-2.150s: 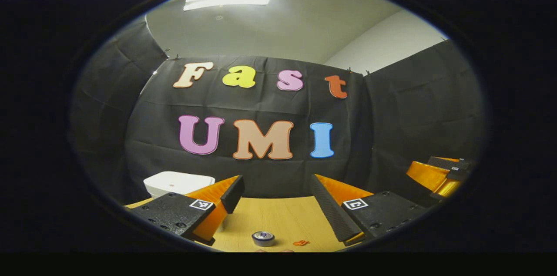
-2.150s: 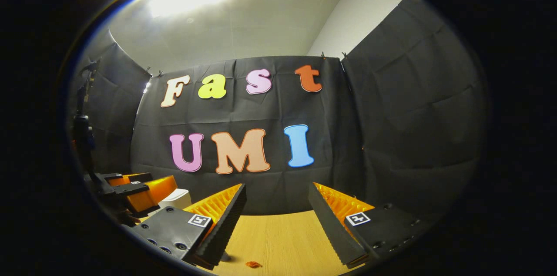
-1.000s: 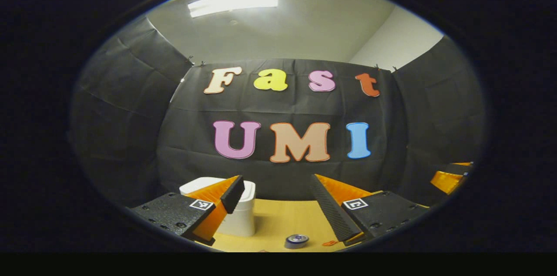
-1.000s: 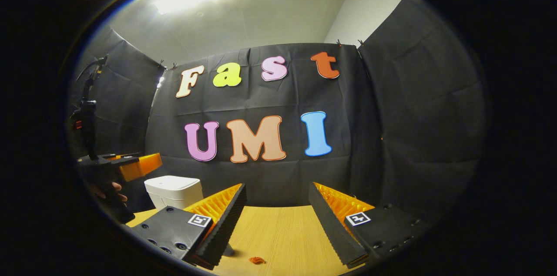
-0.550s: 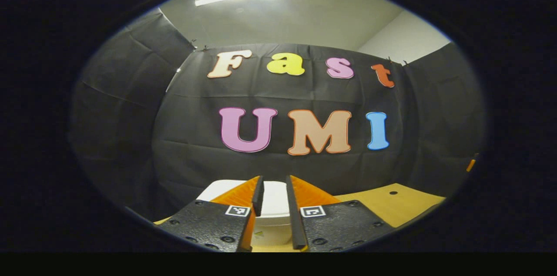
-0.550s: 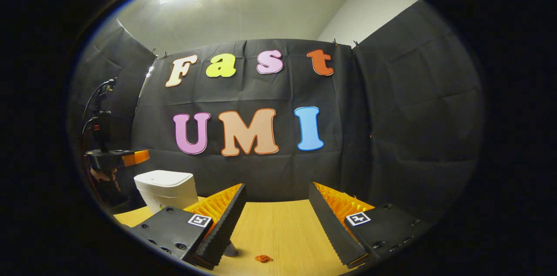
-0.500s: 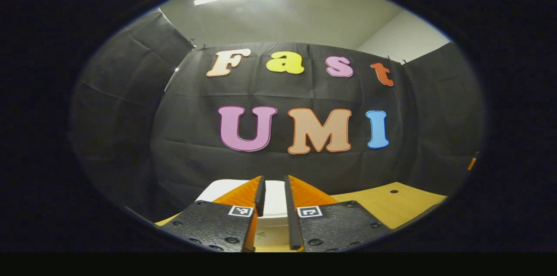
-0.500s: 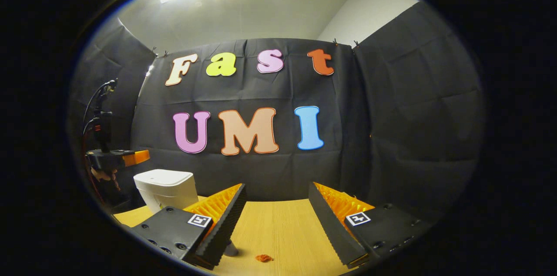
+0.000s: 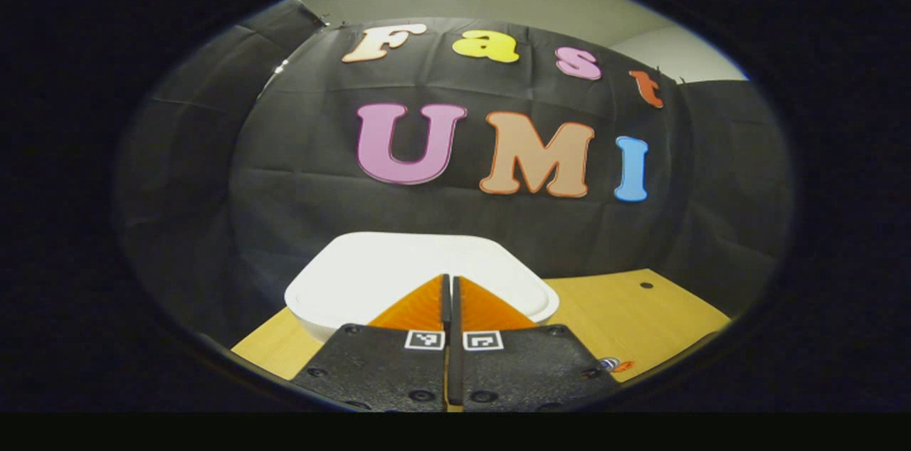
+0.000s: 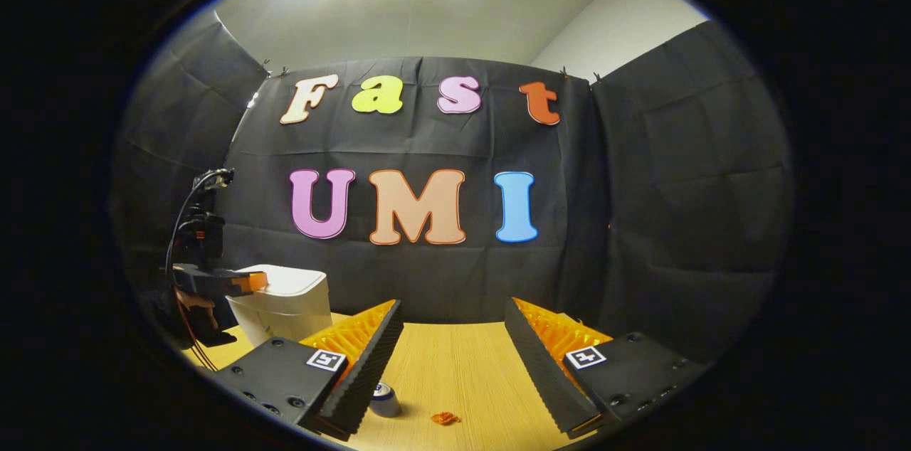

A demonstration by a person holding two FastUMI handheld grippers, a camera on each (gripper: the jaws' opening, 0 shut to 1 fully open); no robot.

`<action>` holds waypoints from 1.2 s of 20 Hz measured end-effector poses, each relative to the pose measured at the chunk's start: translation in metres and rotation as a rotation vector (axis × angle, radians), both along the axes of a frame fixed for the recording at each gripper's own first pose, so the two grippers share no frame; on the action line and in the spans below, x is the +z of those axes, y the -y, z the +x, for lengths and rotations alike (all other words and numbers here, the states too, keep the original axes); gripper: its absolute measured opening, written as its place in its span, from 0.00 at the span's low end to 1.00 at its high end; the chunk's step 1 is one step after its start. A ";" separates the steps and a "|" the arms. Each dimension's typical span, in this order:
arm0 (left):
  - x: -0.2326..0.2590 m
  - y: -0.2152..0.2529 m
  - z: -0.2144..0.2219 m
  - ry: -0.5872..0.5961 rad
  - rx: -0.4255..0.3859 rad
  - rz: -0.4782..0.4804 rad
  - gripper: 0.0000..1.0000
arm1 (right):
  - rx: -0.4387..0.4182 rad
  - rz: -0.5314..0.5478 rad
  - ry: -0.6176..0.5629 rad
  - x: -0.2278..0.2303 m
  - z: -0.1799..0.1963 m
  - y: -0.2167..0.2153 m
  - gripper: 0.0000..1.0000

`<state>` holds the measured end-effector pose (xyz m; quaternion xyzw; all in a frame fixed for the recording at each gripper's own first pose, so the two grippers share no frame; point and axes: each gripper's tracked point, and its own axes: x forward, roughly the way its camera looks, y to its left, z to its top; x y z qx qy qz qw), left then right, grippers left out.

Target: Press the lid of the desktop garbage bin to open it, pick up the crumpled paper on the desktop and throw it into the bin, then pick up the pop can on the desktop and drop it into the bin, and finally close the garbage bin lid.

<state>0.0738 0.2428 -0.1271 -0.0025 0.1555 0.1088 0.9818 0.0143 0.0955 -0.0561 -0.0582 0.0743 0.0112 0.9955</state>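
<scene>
The white desktop bin (image 9: 370, 273) has its lid down, and it stands close under my left gripper (image 9: 450, 282). That gripper is shut with nothing between its fingers, tips over the lid's near edge. From the right gripper view, the left gripper (image 10: 245, 282) sits level with the top of the bin (image 10: 288, 305), held by a hand (image 10: 192, 301); I cannot tell whether it touches the lid. My right gripper (image 10: 452, 319) hangs open above the table. The pop can (image 10: 385, 399) stands below it, partly behind its left finger. A small orange crumpled paper (image 10: 446, 418) lies beside the can.
The wooden table (image 10: 455, 365) runs back to the black cloth wall. In the left gripper view the pop can (image 9: 608, 363) and the orange paper (image 9: 623, 366) show at the lower right, and a small hole (image 9: 645, 285) marks the table to the right of the bin.
My left gripper shut its fingers and moved forward and down to the bin lid, which now looms large. The right gripper shifted slightly, bringing the can into view under it.
</scene>
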 end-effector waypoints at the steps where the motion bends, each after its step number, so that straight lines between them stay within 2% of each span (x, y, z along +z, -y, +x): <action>1: -0.005 0.001 -0.005 -0.020 0.017 0.022 0.00 | 0.004 0.002 -0.005 -0.002 0.001 -0.002 0.96; 3: 0.017 0.001 -0.002 0.056 0.016 0.115 0.00 | 0.017 0.017 -0.024 -0.009 0.004 -0.009 0.96; 5: 0.037 0.016 -0.001 0.114 -0.010 0.122 0.00 | 0.017 0.027 -0.012 -0.002 0.002 -0.006 0.95; 7: 0.064 0.038 0.006 0.190 -0.059 0.101 0.49 | 0.023 0.029 0.004 0.004 0.002 -0.002 0.97; 9: 0.100 0.044 0.003 0.277 -0.049 0.154 0.98 | 0.019 0.028 0.001 0.005 0.006 0.008 0.95; 11: 0.122 0.056 -0.003 0.324 -0.049 0.190 0.94 | 0.019 0.047 0.013 0.014 0.007 0.017 0.95; 15: 0.136 0.092 -0.023 0.351 -0.072 0.169 0.97 | 0.023 0.055 0.060 0.035 0.012 0.037 0.97; 16: 0.135 0.101 -0.029 0.347 -0.072 0.164 0.99 | 0.027 0.059 0.070 0.039 0.013 0.042 0.95; 17: 0.132 0.109 -0.033 0.336 -0.074 0.157 0.96 | 0.032 0.063 0.077 0.042 0.015 0.046 0.95; 20: 0.114 0.138 -0.053 0.296 -0.074 0.130 0.96 | 0.046 0.080 0.087 0.047 0.017 0.060 0.93; 24: 0.076 0.174 -0.079 0.218 -0.041 0.037 0.96 | 0.067 0.096 0.073 0.042 0.018 0.077 0.95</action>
